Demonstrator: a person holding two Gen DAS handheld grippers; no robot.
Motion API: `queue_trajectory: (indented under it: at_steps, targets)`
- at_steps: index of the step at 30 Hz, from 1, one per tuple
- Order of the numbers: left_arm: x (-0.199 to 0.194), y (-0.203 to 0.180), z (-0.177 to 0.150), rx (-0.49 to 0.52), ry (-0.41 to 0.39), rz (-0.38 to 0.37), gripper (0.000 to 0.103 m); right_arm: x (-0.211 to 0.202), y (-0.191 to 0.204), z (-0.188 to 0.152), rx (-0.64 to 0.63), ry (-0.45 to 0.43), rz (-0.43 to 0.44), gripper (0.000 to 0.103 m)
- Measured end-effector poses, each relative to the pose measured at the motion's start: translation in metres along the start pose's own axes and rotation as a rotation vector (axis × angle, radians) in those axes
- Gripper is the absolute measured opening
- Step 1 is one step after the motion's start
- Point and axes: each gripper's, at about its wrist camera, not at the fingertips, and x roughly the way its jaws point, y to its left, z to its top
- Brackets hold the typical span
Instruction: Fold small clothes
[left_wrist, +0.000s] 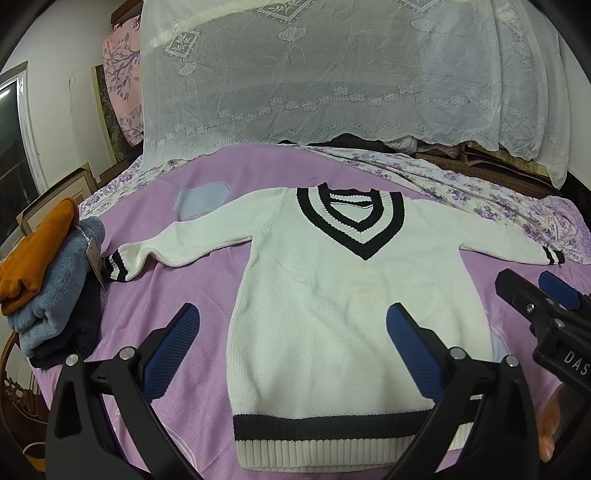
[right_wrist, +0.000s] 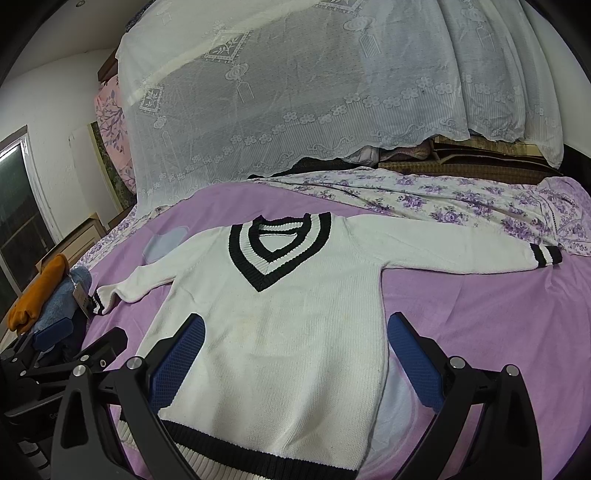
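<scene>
A white knit sweater (left_wrist: 332, 295) with a black-striped V-neck, cuffs and hem lies flat, front up, sleeves spread, on a purple bedsheet (left_wrist: 184, 332). It also shows in the right wrist view (right_wrist: 288, 332). My left gripper (left_wrist: 295, 343) is open and empty, hovering above the sweater's lower left part. My right gripper (right_wrist: 295, 347) is open and empty above the sweater's lower right part. The right gripper shows at the right edge of the left wrist view (left_wrist: 535, 299). The left gripper shows at the lower left of the right wrist view (right_wrist: 66, 343).
A pile of folded clothes, orange (left_wrist: 33, 251) on blue (left_wrist: 55, 295), sits at the bed's left edge. A floral purple sheet (left_wrist: 480, 199) lies bunched at the back right. A white lace cover (left_wrist: 332, 74) drapes over stacked things behind the bed.
</scene>
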Motion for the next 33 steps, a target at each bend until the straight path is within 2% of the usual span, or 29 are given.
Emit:
queue_trajectory:
  at_steps: [33]
  targets:
    - [0.0085, -0.0004, -0.0071, -0.003, 0.021, -0.001, 0.099, 0.002, -0.0008, -0.0047, 0.019, 0.005, -0.001, 0.1]
